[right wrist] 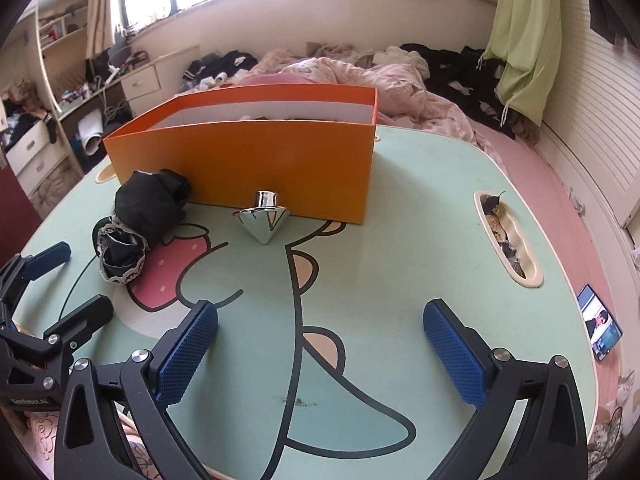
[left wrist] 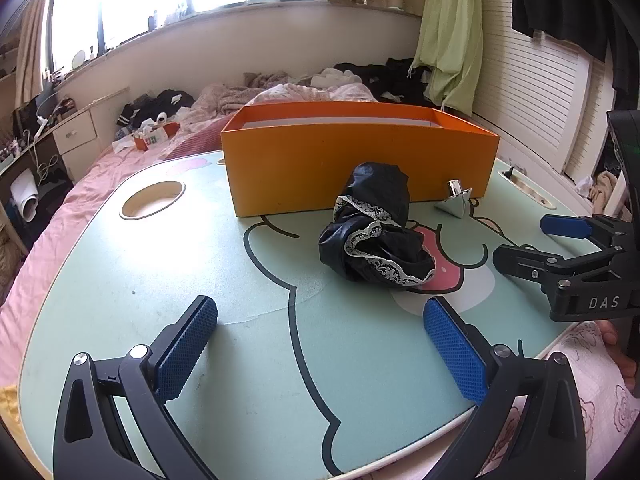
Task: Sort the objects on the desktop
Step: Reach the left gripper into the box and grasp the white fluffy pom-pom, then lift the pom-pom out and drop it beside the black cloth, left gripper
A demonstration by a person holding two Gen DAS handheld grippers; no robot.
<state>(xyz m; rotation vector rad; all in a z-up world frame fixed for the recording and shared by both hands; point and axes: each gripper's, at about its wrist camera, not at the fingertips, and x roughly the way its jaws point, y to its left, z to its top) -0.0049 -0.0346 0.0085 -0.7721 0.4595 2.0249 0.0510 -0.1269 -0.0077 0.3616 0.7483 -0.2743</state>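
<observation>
Spinning top [right wrist: 262,216] touches orange box [right wrist: 248,160] wall — both tongs wide open, empty.

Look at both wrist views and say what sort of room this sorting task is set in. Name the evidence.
Most likely a bedroom. The small cartoon-printed table seems to stand on a bed with a rumpled pink quilt, clothes lie strewn behind it, and a desk with drawers stands under the window.

phone [right wrist: 601,328] lit on pink bed [right wrist: 560,184]; green curtain [left wrist: 452,36] by window.
</observation>
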